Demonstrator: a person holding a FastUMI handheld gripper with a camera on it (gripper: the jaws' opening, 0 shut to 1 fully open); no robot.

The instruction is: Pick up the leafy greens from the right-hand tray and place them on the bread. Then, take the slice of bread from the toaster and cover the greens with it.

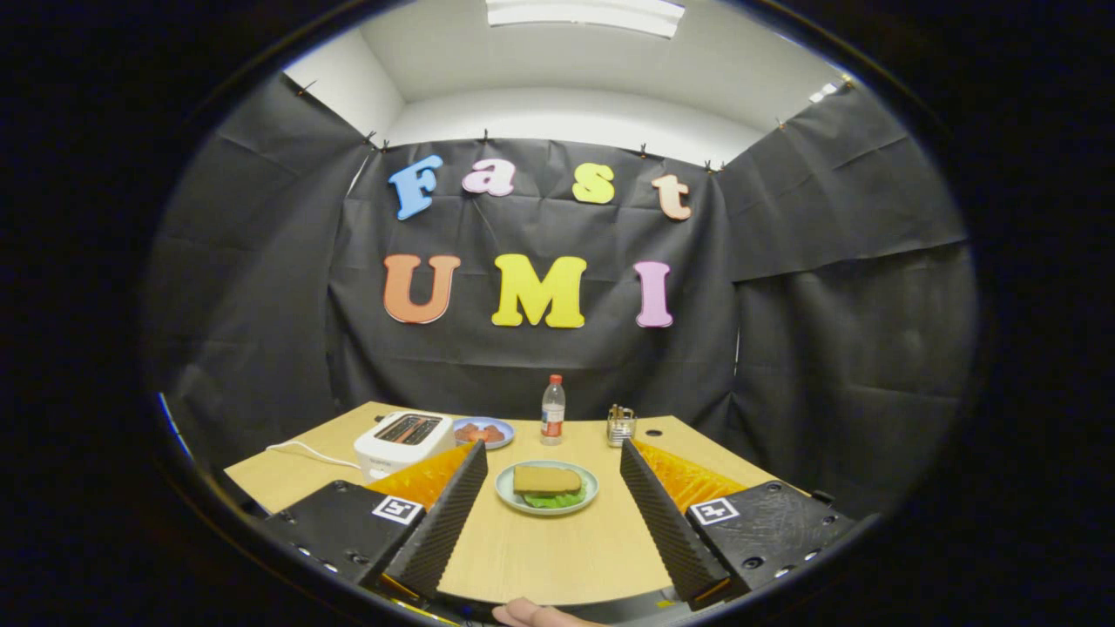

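**Bread slice lies on the greens, gripper wide apart and holding nothing**

The bread slice [546, 479] lies on top of the leafy greens [554, 500], and both sit on a pale green plate [505, 493] in the middle of the wooden table [540, 549].

On your far left, a white cable [305, 449] runs over the table to the white toaster [402, 441]. You cannot tell from here whether its slots hold anything. Just right of the toaster stands a blue plate [483, 423] with some reddish-brown food [477, 433] on it; what kind of food, you cannot tell.

Next comes the plate with the bread, just ahead of your gripper [548, 488] and between the lines of its two fingers. The greens show only as a rim under the near edge of the slice. The fingers stand wide apart, one on each side of the plate, and neither one touches the plate or the bread.

Beyond the plate, near the far edge of the table, stands a clear bottle [552, 410] with a red cap. Right of it is a small wire holder [621, 426] with some items inside, too small to name.

At the near edge of the table, between the fingers, a part of a hand [533, 615] shows.
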